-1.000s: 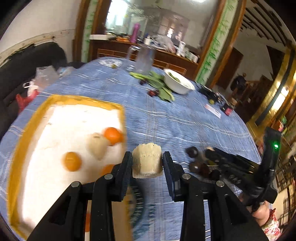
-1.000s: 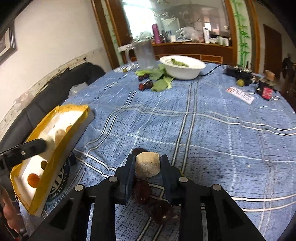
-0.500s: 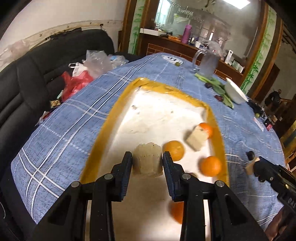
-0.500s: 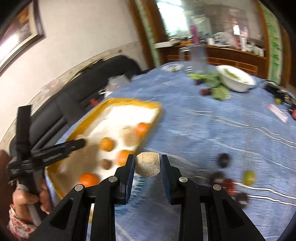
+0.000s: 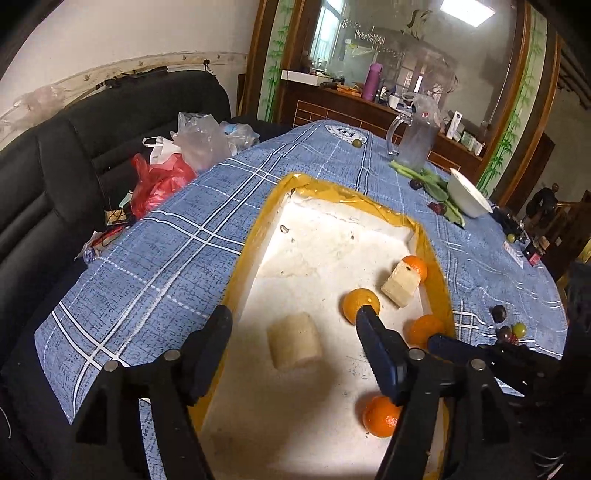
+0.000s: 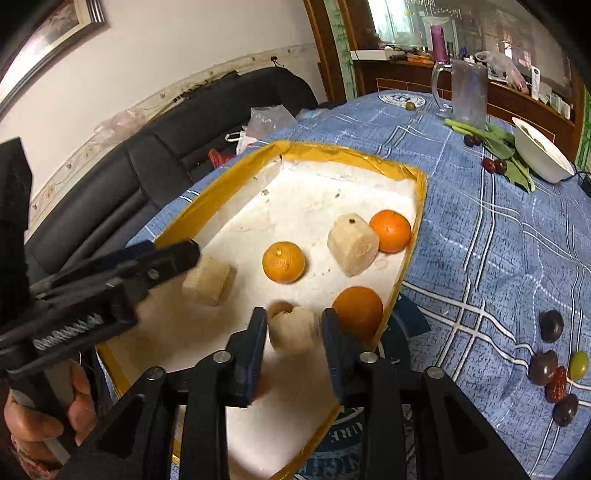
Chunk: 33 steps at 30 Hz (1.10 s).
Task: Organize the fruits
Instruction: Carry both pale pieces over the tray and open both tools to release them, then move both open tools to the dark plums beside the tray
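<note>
Our left gripper [image 5: 291, 325] is opening, its pale peeled chunk [image 5: 293, 345] lying free in the yellow-rimmed tray [image 5: 243, 258]. Our right gripper [image 6: 293, 326] is opening around another blurred chunk [image 6: 291, 328] over the tray.

White wall [image 6: 155, 48]; black sofa [image 5: 55, 155]; wooden sideboard [image 5: 332, 107]; framed picture [image 6: 55, 33].

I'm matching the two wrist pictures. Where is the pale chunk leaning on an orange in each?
Left wrist: chunk right of centre, by the tray's right rim.
Right wrist: chunk at centre, left of the same orange.
Shared landmark: white bowl on the far table.
</note>
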Tool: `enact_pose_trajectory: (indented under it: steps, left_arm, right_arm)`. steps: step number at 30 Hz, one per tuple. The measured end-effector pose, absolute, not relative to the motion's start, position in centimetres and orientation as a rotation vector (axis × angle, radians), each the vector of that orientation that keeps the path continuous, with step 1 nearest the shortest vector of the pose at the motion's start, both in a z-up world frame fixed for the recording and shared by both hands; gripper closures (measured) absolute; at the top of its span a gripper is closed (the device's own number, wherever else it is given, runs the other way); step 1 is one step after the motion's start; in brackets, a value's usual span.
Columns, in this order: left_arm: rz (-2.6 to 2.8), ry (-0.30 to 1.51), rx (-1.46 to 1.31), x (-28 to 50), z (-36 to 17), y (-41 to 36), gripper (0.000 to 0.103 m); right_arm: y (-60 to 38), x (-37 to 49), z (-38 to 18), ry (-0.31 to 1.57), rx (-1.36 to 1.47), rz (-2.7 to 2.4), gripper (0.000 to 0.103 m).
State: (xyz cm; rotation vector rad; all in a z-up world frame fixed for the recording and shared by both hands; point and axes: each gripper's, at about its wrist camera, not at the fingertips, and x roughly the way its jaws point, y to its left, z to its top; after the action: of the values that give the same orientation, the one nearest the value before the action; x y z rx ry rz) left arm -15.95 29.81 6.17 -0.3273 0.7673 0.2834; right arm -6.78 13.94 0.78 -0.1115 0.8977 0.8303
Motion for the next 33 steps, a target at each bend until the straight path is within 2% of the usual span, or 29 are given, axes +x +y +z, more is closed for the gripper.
enact_pose_trajectory:
  steps: [3,9,14,16,20,33]
  left_arm:
    - [0.279,0.769,-0.336,-16.1,6.2,29.8,0.033]
    - [0.287,0.764,-0.311,-16.2,6.6,29.1,0.028]
    - [0.294,0.756,-0.196,-15.9,7.2,26.2,0.026]
    - [0.302,0.744,-0.138,-16.0,7.6,24.9,0.025]
    - [0.306,0.72,-0.058,-16.3,8.3,22.9,0.019]
    - [0.281,0.734,-0.009,-16.3,8.6,20.2,0.019]
  right_arm:
    - [13.2,-7.2,1.1,0.877,-0.108,0.818,0.05]
    - [9.7,-9.1,2.2,0.826,-0.028,0.785,0.037]
    - [6.5,-9.9,2.3,0.818,0.049,0.746,0.037]
    - [5.5,-9.9,2.0,0.827,0.074,0.725,0.034]
    - [3.8,-9.5,1.5,0.848,0.124,0.694,0.031]
    - [-0.1,-10.2,1.1,0.84,0.169,0.632,0.028]
